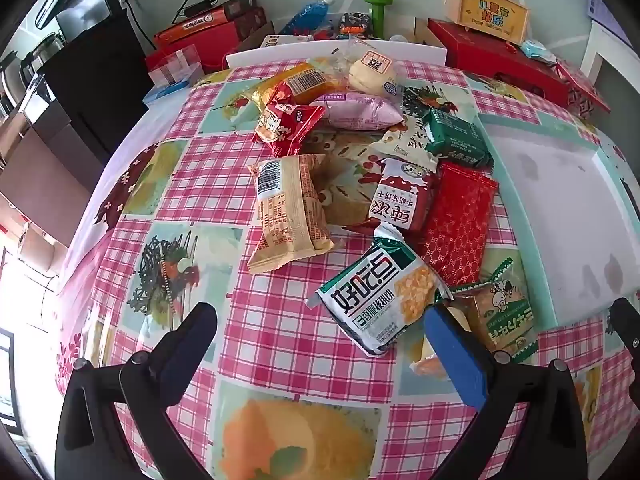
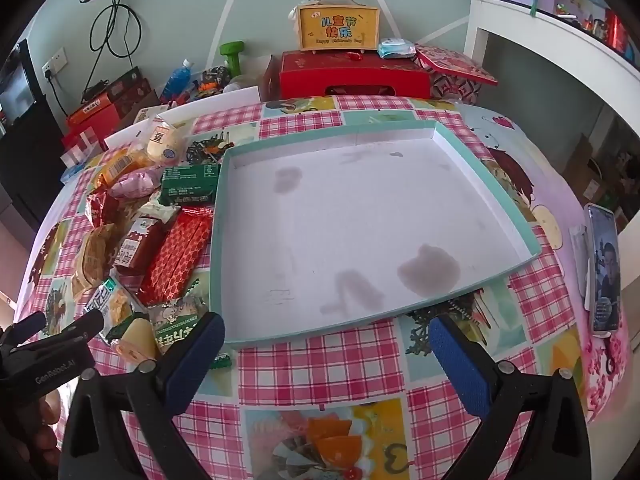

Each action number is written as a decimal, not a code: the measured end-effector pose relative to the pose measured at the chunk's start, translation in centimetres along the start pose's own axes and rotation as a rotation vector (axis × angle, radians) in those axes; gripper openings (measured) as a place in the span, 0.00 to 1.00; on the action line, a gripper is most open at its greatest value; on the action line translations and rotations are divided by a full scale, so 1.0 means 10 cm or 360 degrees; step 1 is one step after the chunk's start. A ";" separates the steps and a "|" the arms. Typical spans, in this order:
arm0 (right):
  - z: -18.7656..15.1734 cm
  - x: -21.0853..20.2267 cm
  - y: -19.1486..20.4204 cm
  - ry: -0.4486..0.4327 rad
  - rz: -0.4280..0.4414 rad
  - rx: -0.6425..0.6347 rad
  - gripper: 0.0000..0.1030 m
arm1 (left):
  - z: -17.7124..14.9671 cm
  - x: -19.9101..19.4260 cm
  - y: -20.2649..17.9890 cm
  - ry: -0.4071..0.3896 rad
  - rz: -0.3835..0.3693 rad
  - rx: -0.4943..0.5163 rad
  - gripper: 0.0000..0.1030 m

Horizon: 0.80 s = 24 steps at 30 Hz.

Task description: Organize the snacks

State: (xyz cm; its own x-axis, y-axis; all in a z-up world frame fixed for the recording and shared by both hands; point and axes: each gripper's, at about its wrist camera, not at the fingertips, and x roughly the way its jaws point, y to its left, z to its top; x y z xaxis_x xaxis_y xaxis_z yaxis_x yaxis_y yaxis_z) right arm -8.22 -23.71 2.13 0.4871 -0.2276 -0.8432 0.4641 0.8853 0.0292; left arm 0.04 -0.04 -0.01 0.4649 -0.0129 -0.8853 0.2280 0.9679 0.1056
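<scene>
A heap of snack packets lies on the pink checked tablecloth (image 1: pixel 260 340). It includes a tan barcode packet (image 1: pixel 284 212), a red patterned packet (image 1: pixel 460 224), a green packet (image 1: pixel 456 138) and a wrapped bun (image 1: pixel 372 70). My left gripper (image 1: pixel 320 314) hovers open just short of a white-and-green packet (image 1: pixel 380 300), with its blue-padded finger (image 1: pixel 452 344) beside it. To the right of the heap sits a shallow teal-rimmed tray (image 2: pixel 360 220) with a bare, stained white floor. My right gripper (image 2: pixel 325 322) stands open at the tray's near edge, holding nothing. The left gripper (image 2: pixel 64 322) shows at the left edge of the right wrist view.
Red gift boxes (image 2: pixel 352 74), a yellow handled box (image 2: pixel 338 26), a blue bottle (image 2: pixel 178 78) and a green dumbbell (image 2: pixel 232 50) crowd the table's far side. A phone (image 2: pixel 604 272) lies near the right table edge. A white shelf (image 2: pixel 560 32) stands at the right.
</scene>
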 end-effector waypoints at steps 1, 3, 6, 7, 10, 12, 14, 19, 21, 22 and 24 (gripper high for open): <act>0.00 0.00 0.00 -0.0001 -0.0002 0.0001 1.00 | 0.00 0.00 0.00 -0.0001 -0.0002 0.0000 1.00; 0.00 0.01 0.00 -0.0003 -0.0003 0.0002 1.00 | 0.03 -0.01 -0.01 -0.0022 -0.0011 -0.0009 1.00; 0.00 0.01 0.00 -0.0005 -0.0002 0.0001 1.00 | 0.05 0.00 -0.02 -0.0029 -0.0030 -0.0017 1.00; 0.00 0.02 0.00 -0.0005 -0.0002 0.0000 1.00 | 0.06 -0.01 -0.02 -0.0036 -0.0037 -0.0022 1.00; 0.01 0.05 -0.01 -0.0002 0.0007 0.0003 1.00 | 0.05 -0.03 -0.02 -0.0066 -0.0057 -0.0023 1.00; 0.01 0.07 -0.03 0.0006 0.0011 0.0009 1.00 | 0.03 -0.03 -0.03 -0.0074 -0.0064 -0.0021 1.00; 0.02 0.08 0.00 0.0007 0.0012 0.0019 1.00 | 0.04 -0.02 -0.04 -0.0071 -0.0067 -0.0021 1.00; 0.01 0.07 -0.03 0.0010 0.0027 0.0041 1.00 | 0.03 0.01 -0.06 -0.0053 -0.0064 -0.0015 1.00; 0.01 0.07 -0.03 0.0012 0.0029 0.0045 1.00 | 0.03 0.01 -0.05 -0.0047 -0.0069 -0.0018 1.00; 0.00 0.07 -0.03 0.0014 0.0029 0.0045 1.00 | 0.03 0.02 -0.05 -0.0046 -0.0074 -0.0024 1.00; 0.01 0.08 -0.04 0.0018 0.0028 0.0048 1.00 | 0.02 0.01 -0.04 -0.0044 -0.0094 -0.0037 1.00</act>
State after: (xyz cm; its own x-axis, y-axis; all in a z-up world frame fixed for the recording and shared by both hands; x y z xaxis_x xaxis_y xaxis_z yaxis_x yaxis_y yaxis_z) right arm -7.98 -24.26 1.51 0.4873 -0.2075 -0.8482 0.4776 0.8765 0.0600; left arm 0.22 -0.48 -0.07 0.4750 -0.0769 -0.8766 0.2357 0.9709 0.0425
